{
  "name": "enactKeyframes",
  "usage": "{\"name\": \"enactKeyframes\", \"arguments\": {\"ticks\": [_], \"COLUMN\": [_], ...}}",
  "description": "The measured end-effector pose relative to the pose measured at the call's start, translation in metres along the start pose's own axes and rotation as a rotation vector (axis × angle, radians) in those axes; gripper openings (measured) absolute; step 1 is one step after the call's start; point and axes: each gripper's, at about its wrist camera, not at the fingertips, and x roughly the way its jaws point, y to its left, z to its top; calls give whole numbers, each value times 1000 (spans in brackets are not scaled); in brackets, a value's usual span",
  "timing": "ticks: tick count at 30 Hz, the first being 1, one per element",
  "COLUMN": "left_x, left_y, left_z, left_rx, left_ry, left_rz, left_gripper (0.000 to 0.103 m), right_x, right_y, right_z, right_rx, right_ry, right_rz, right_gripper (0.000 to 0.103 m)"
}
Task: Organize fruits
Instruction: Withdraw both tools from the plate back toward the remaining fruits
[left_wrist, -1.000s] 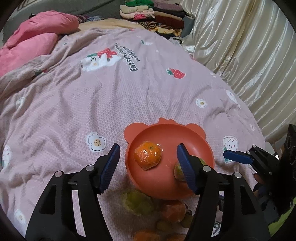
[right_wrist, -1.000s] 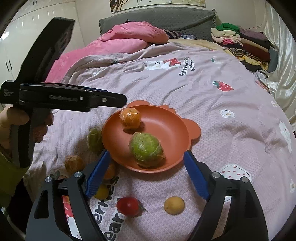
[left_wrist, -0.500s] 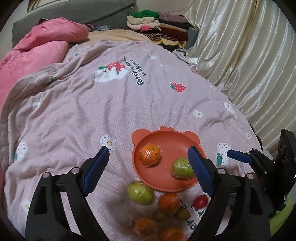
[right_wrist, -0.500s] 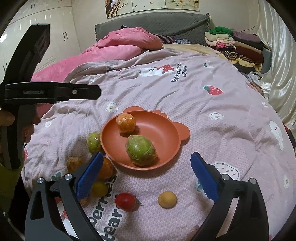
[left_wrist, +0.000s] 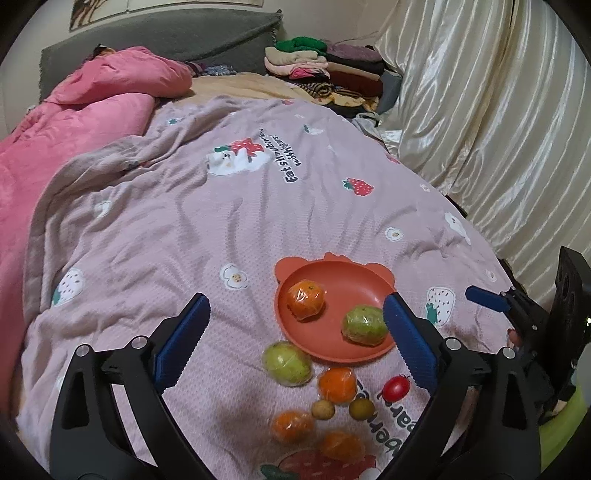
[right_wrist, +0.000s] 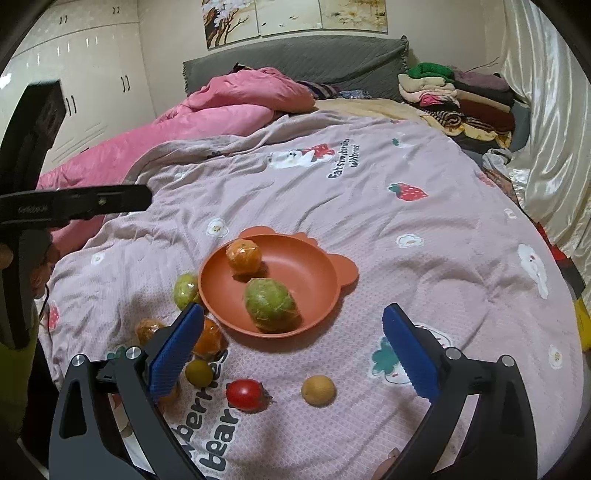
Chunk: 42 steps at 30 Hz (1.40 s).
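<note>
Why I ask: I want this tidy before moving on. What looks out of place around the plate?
Only two wrapped fruits sit in the orange plate: an orange and a green fruit. The rest lie loose on the bedspread: a green fruit, a red tomato, a small brown fruit. Nothing looks spilled or damaged.

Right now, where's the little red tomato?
In the right wrist view the red tomato lies on the blanket near the bottom, in front of the orange bowl, between a small yellow-green fruit and a tan round fruit.
</note>
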Motion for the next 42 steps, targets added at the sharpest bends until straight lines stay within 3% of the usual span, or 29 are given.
{"name": "enactKeyframes", "arguments": {"ticks": [16, 42], "left_x": [-28, -7], "left_y": [-12, -33], "left_z": [-40, -113], "left_rx": [6, 53], "left_ry": [-32, 115], "left_rz": [25, 25], "left_gripper": [93, 93], "right_x": [-17, -17], "right_y": [2, 6], "right_z": [-15, -55], "right_rx": [-14, -33], "right_ry": [-1, 67], "right_rz": [0, 3], "right_gripper": [98, 98]}}
